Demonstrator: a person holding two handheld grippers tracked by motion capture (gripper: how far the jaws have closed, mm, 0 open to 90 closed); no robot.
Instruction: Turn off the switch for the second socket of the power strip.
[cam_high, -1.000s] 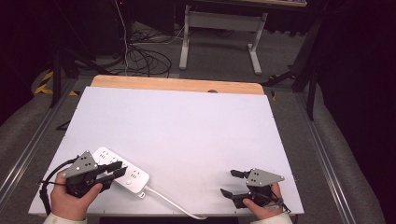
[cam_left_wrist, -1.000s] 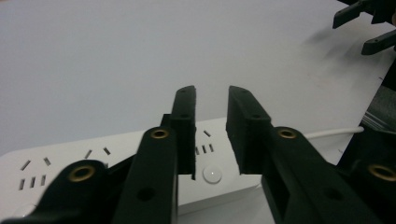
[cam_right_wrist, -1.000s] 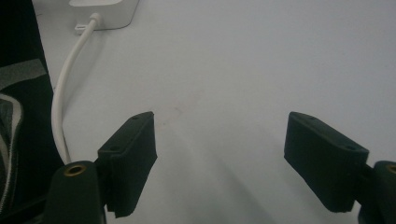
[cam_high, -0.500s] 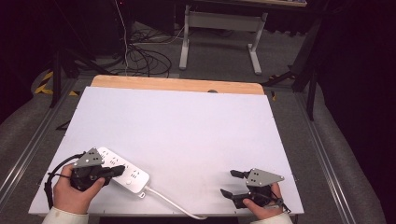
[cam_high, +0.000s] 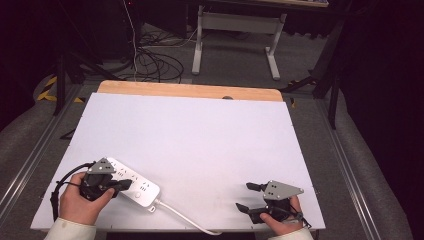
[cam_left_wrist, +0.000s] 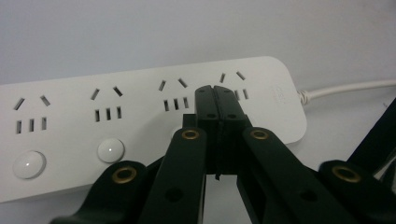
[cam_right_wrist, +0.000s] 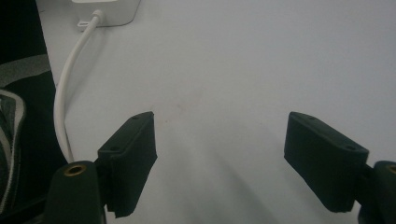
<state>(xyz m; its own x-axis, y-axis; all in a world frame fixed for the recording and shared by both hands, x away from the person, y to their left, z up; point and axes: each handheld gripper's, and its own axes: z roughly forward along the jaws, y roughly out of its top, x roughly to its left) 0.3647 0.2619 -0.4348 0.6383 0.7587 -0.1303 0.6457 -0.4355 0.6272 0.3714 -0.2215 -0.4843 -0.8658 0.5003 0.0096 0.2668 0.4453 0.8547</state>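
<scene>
A white power strip (cam_high: 142, 189) with several sockets and round buttons lies at the table's front left, and its white cable (cam_high: 182, 220) runs off toward the front edge. My left gripper (cam_high: 127, 184) is shut with nothing between its jaws, and its tips hover over the strip. In the left gripper view the closed tips (cam_left_wrist: 215, 93) point at the strip (cam_left_wrist: 116, 112) between two socket groups; I cannot tell whether they touch it. My right gripper (cam_high: 243, 196) rests at the front right, open and holding nothing. Its view shows wide-apart jaws (cam_right_wrist: 233, 144) over bare table.
The white table top (cam_high: 200, 135) has a wooden strip along its far edge. Beyond it stand a desk frame and floor cables. The strip's cable (cam_right_wrist: 65, 88) curves along the left of the right gripper view, beside a dark sleeve.
The left gripper's jaws have come together and it has shifted slightly over the power strip. The right gripper has not moved.
</scene>
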